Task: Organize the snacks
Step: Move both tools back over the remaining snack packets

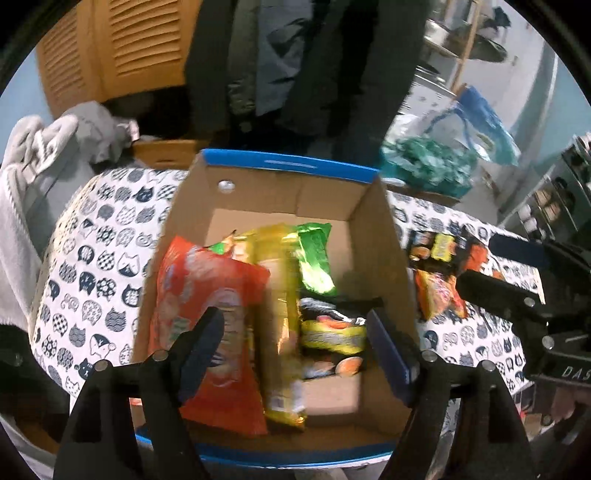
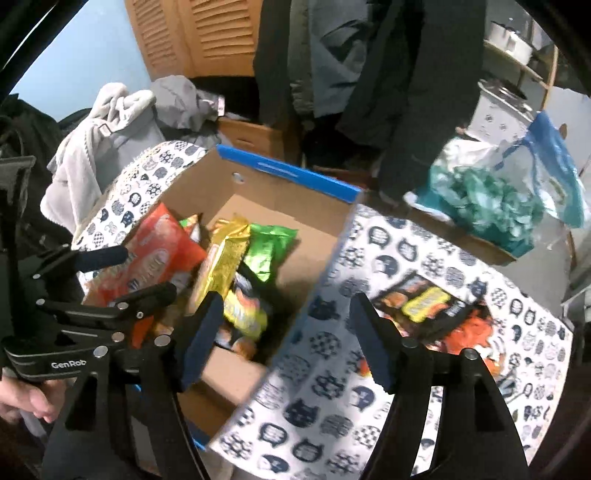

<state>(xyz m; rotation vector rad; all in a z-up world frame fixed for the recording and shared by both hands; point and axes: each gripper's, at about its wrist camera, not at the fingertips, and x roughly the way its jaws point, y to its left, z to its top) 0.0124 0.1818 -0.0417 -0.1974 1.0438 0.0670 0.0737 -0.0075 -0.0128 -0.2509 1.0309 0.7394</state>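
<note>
A cardboard box (image 1: 384, 236) with a blue rim stands on the cat-print tablecloth (image 1: 96, 258). It holds an orange snack bag (image 1: 207, 295), a yellow packet (image 1: 277, 314), a green packet (image 1: 314, 258) and a black-and-yellow packet (image 1: 332, 332). My left gripper (image 1: 295, 350) is open and empty above the box. My right gripper (image 2: 284, 339) is open and empty over the box's right wall (image 2: 310, 258). It also shows in the left wrist view (image 1: 491, 266). Black-and-orange snack packets (image 2: 436, 310) lie on the cloth right of the box (image 1: 439, 273).
Grey clothes (image 2: 110, 129) are heaped at the table's left. Dark coats (image 2: 388, 74) hang behind the box. A plastic bag with teal contents (image 2: 487, 199) sits at the back right. A wooden louvred door (image 2: 207, 33) is behind.
</note>
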